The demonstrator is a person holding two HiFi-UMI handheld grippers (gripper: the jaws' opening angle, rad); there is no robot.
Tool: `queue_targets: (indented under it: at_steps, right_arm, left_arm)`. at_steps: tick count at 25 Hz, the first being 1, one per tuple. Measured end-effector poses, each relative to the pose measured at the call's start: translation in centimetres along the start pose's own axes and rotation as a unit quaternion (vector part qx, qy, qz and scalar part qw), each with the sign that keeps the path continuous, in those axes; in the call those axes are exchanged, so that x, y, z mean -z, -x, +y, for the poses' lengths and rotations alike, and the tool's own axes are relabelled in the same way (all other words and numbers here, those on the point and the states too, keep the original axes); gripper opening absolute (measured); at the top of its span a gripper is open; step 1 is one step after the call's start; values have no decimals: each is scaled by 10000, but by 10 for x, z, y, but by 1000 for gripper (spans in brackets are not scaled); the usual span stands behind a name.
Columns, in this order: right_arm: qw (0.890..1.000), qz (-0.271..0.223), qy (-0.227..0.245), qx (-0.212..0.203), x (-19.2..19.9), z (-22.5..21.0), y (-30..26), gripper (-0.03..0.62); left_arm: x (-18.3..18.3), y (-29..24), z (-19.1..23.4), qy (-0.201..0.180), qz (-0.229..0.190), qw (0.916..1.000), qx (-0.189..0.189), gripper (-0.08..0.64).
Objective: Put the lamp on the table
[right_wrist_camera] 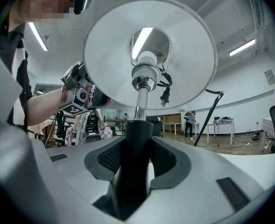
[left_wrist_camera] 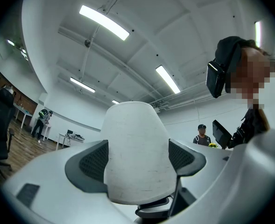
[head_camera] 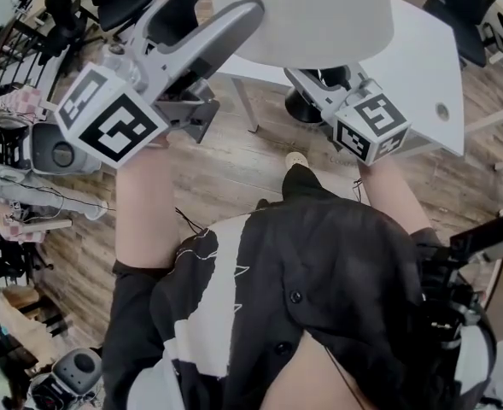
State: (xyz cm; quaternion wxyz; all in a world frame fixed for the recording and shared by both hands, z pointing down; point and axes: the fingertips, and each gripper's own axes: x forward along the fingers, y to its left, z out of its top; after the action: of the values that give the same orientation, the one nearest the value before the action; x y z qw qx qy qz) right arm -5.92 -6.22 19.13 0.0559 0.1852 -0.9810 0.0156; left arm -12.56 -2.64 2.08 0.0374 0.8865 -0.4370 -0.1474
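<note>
Lamp (right_wrist_camera: 174, 50) held aloft, left gripper (left_wrist_camera: 137, 157) clamped on its shade (head_camera: 302, 11), right gripper (right_wrist_camera: 138, 160) clamped on its stem (right_wrist_camera: 138, 134); placement on the table (head_camera: 422, 67) remains.

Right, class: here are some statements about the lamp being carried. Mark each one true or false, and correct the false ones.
1. The left gripper has its jaws shut on the lampshade. True.
2. The right gripper holds nothing. False: its jaws are clamped on the black stem below the shade.
3. The lampshade is red. False: it is white.
4. The floor is made of wood planks. True.
</note>
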Motion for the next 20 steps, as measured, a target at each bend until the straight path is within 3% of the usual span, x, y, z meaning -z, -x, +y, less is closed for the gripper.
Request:
queue_targets:
  at_steps: [9, 15, 20]
  right_arm:
    - [9998, -46, 48, -184, 6, -17, -20, 166]
    - [9993, -226, 52, -296, 40, -41, -7, 166]
    - [9987, -158, 31, -486, 31, -72, -64, 166]
  left_arm:
    - [6, -8, 20, -103, -67, 9998, -183, 413]
    - [46, -30, 9, -298, -30, 9992, -260, 413]
    - [39, -48, 72, -313, 20, 9986, -426, 413]
